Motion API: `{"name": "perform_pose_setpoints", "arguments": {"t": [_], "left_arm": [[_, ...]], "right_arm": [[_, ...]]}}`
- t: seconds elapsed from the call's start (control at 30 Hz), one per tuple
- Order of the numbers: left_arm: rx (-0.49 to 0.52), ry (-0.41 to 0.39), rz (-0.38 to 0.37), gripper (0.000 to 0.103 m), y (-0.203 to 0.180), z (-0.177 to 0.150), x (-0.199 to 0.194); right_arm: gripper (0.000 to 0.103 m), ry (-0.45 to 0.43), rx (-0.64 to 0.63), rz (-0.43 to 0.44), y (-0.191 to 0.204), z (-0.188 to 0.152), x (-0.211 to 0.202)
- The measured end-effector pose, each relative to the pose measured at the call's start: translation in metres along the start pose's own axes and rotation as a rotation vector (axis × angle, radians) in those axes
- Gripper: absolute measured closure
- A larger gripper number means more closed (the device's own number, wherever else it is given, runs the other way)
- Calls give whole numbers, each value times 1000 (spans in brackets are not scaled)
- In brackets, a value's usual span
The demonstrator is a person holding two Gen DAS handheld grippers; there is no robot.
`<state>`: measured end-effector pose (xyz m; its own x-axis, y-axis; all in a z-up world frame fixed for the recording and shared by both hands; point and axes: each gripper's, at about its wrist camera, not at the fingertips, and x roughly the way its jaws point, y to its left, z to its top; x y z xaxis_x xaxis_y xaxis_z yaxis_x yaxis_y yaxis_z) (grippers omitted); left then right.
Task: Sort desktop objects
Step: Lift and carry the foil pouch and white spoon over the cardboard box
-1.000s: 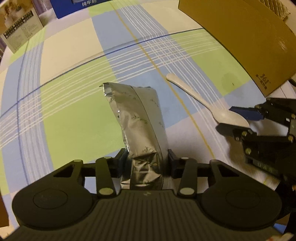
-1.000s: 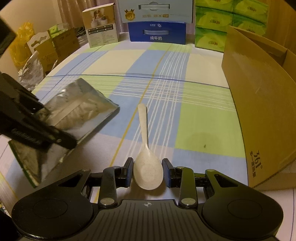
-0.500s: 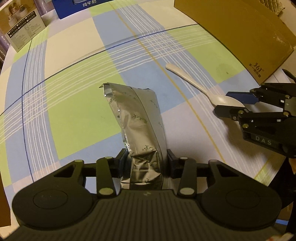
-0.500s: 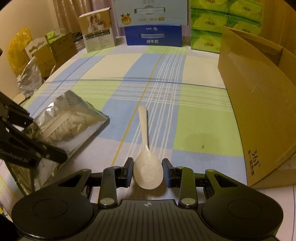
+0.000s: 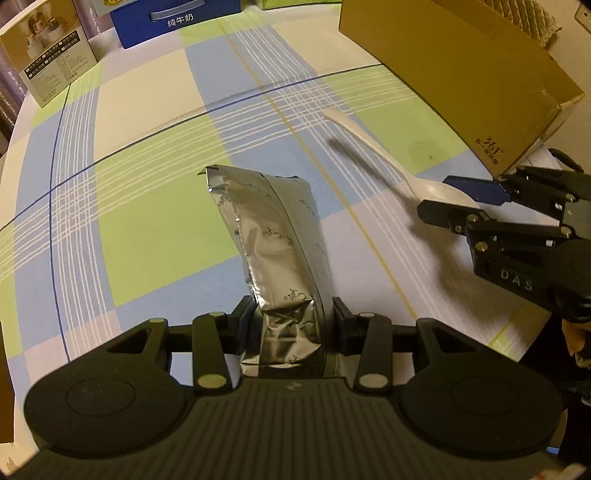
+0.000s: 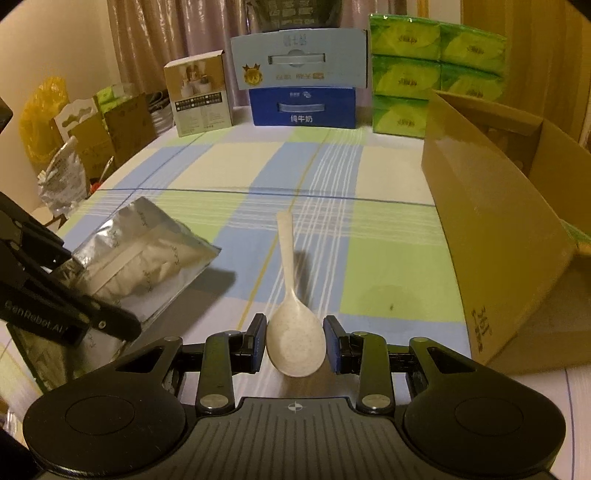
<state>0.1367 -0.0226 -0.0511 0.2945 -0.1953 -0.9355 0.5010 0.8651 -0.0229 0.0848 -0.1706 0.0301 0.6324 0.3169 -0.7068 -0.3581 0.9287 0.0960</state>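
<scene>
Foil pouch (image 5: 280, 251) and spoon (image 6: 295, 339) — both higher now, clamped.

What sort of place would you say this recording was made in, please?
Probably a room in a home: a table under a checked tablecloth, curtains behind it, and household goods stacked along the far edge, such as tissue packs and milk cartons.

Blue milk carton (image 6: 303, 107), stacked green tissue packs (image 6: 436, 74) and a small printed box (image 6: 201, 96) line the checked bench's (image 6: 388, 266) far edge.

Black tool (image 5: 291, 317) bodies, blue pads, white lettering.
</scene>
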Motion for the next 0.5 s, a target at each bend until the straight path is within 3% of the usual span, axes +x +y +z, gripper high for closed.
{"name": "perform_pose_setpoints", "arguments": {"t": [0.5], "left_arm": [[-5, -43, 0, 65, -25, -5, -31]], "right_arm": [[73, -47, 55, -30, -2, -11, -43]]}}
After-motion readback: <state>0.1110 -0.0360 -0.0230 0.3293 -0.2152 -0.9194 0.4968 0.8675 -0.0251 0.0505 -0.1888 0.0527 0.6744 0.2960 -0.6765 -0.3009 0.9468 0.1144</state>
